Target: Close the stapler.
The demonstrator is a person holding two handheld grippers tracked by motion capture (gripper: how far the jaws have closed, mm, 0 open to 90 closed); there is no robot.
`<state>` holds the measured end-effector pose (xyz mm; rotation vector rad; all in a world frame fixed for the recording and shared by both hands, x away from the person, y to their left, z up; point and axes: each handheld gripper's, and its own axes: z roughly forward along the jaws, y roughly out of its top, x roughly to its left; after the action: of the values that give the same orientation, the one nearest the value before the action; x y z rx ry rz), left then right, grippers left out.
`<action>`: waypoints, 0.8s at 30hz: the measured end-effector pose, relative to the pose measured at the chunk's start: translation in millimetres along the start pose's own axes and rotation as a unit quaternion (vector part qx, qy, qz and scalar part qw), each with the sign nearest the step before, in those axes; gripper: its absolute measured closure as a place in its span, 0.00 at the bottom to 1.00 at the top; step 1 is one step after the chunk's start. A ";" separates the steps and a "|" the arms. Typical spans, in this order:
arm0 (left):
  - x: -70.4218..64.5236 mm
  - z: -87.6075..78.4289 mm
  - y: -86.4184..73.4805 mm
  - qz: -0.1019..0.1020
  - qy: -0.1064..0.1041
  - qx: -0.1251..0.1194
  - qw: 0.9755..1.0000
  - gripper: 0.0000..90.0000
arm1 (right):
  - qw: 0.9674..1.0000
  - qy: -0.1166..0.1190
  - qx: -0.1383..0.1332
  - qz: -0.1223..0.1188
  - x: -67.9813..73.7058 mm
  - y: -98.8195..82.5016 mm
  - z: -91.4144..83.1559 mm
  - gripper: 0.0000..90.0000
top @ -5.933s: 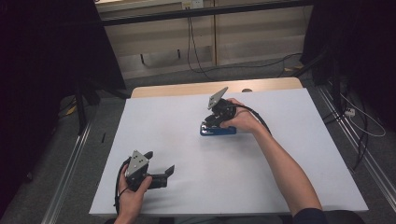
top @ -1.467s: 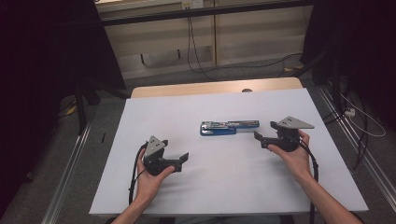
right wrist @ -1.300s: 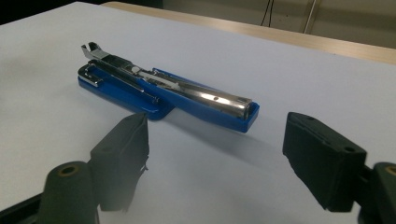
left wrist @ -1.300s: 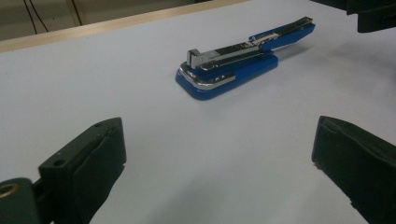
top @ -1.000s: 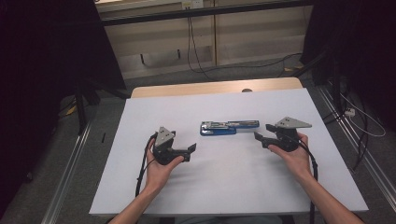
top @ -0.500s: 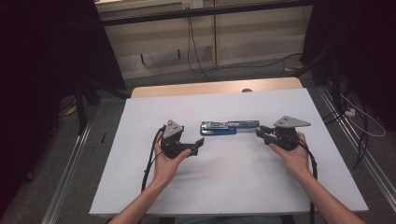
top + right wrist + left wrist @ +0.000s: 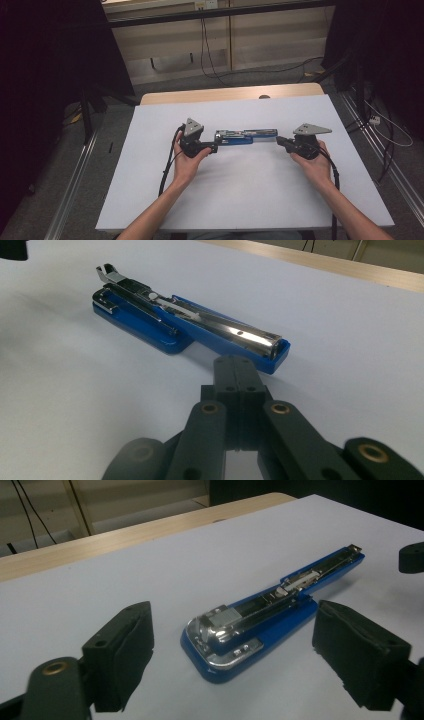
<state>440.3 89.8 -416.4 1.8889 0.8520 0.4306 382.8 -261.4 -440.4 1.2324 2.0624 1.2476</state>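
Left tool [image 7: 212, 148]: jaws apart, pads standing either side of the stapler's [image 7: 246, 137] wide hinge end without touching it. In the left gripper view the stapler [image 7: 270, 611] lies between the two black pads [image 7: 125, 652], clear tabletop showing on both sides of it. These jaws have just been closing, the stapler between them but not yet pressed.

Right tool [image 7: 281, 141]: jaws fully closed, pads pressed flat together on nothing. In the right gripper view the closed tip [image 7: 239, 377] sits just short of the stapler's narrow end [image 7: 272, 352], close but apart. These jaws have just been closing, empty.

Stapler: blue body, swung open flat, silver magazine rail facing up. It lies lengthwise between the two tools, on the white sheet [image 7: 250, 200] covering the tabletop, toward the far half of it.

Left hand [image 7: 187, 162] holds its tool at the stapler's left end; right hand [image 7: 312, 162] holds its tool at the stapler's right end. Both forearms come in from the near edge.

Beyond the stapler, a strip of bare wooden tabletop [image 7: 220, 94] shows past the sheet's far edge.
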 end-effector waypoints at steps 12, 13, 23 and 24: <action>0.6 12.8 0.2 0.015 -0.016 0.007 1.000 0.65 | 1.000 -0.003 0.010 -0.013 -1.2 -0.5 4.2 1.00; 1.4 13.4 -0.8 0.016 -0.020 0.012 1.000 0.68 | 1.000 -0.003 0.011 -0.013 -1.1 -0.4 5.0 1.00; 2.7 24.6 -8.7 0.022 -0.030 0.029 0.999 1.00 | 1.000 -0.005 0.019 -0.013 -4.6 -0.6 7.8 1.00; 2.6 25.9 -9.5 0.025 -0.028 0.032 0.999 1.00 | 1.000 -0.005 0.019 -0.011 -4.7 -0.4 7.7 1.00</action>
<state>454.6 77.7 -436.8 1.9751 0.7918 0.3828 390.5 -261.7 -445.0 1.2268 2.0966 1.1942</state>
